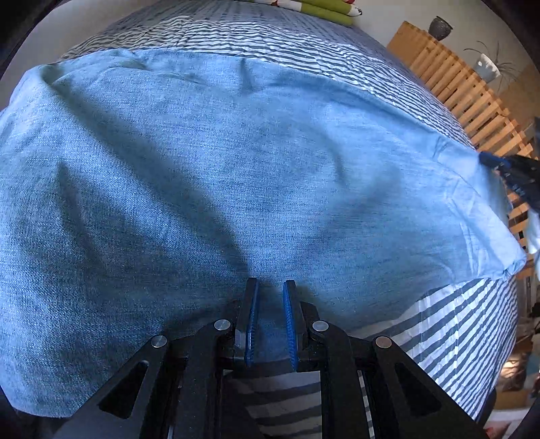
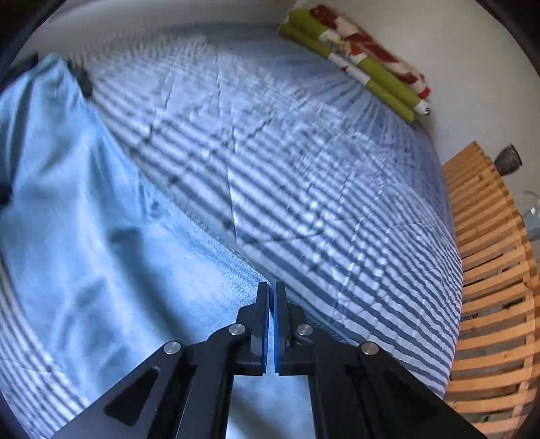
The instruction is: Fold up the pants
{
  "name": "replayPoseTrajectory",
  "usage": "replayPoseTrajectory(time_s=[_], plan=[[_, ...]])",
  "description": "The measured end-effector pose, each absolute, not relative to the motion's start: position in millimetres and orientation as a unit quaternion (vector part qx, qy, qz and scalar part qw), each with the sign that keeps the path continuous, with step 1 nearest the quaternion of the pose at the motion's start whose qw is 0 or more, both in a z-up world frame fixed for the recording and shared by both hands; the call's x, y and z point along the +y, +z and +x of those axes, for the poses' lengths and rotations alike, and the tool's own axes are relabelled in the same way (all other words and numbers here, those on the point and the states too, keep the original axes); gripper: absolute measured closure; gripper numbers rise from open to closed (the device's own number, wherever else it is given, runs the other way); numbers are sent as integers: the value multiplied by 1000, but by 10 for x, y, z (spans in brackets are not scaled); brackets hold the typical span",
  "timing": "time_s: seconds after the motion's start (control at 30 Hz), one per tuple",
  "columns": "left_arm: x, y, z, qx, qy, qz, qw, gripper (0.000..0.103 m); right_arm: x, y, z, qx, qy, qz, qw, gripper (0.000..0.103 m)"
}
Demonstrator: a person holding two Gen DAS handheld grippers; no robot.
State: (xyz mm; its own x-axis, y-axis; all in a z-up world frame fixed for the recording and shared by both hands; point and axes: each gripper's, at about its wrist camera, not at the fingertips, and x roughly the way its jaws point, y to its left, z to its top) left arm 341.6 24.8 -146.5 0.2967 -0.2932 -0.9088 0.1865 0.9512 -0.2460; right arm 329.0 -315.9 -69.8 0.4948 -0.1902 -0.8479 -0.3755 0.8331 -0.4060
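Light blue denim-look pants [image 1: 236,169] lie spread flat across a blue-and-white striped bedspread [image 1: 455,337]. My left gripper [image 1: 270,287] sits at the near edge of the pants, its blue pads closed on a raised fold of the cloth. In the right wrist view the pants [image 2: 84,236] fill the left side. My right gripper [image 2: 271,290] has its pads pressed together right at the cloth's edge, where it meets the striped bedspread [image 2: 337,202]. In the left wrist view the right gripper [image 1: 506,169] shows at the far right, at a peaked corner of the pants.
A wooden slatted frame [image 2: 489,304] runs along the bed's right side. A rolled green, red and white blanket [image 2: 354,60] lies at the far end by the wall. A dark vase [image 1: 440,27] and a potted plant [image 1: 486,67] stand beyond the slats.
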Motion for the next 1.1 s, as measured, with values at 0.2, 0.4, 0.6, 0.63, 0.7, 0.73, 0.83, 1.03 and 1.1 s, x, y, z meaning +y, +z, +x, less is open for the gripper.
replayPoseTrajectory(time_s=[0.2, 0.4, 0.6, 0.63, 0.7, 0.73, 0.83, 1.03, 1.1], plan=[[337, -1431, 3386, 576, -152, -50, 802, 88, -3400, -394, 3726, 478, 4, -206, 854, 100], [290, -1302, 3394, 576, -139, -26, 805, 88, -3565, -628, 3856, 509, -94, -218, 828, 87], [115, -961, 3158, 548, -174, -51, 817, 87, -3932, -5, 2618, 483, -18, -97, 870, 64], [-2, -943, 3080, 548, -191, -50, 813, 87, -4027, -12, 2411, 496, -14, -75, 865, 64], [-231, -936, 2951, 550, -218, -40, 805, 87, -4195, -108, 2054, 515, -9, -42, 856, 64], [-364, -949, 2886, 552, -235, -30, 799, 86, -4235, -199, 1908, 525, -9, -31, 851, 64], [-793, -1027, 2746, 558, -268, -1, 786, 86, -4228, -579, 1695, 562, -3, -14, 827, 64], [-1198, -1211, 2742, 573, -258, 17, 778, 86, -4029, -962, 1793, 573, 14, 26, 819, 64], [-1225, -1274, 2784, 576, -255, 23, 776, 86, -4045, -936, 1870, 561, 9, 47, 826, 64]])
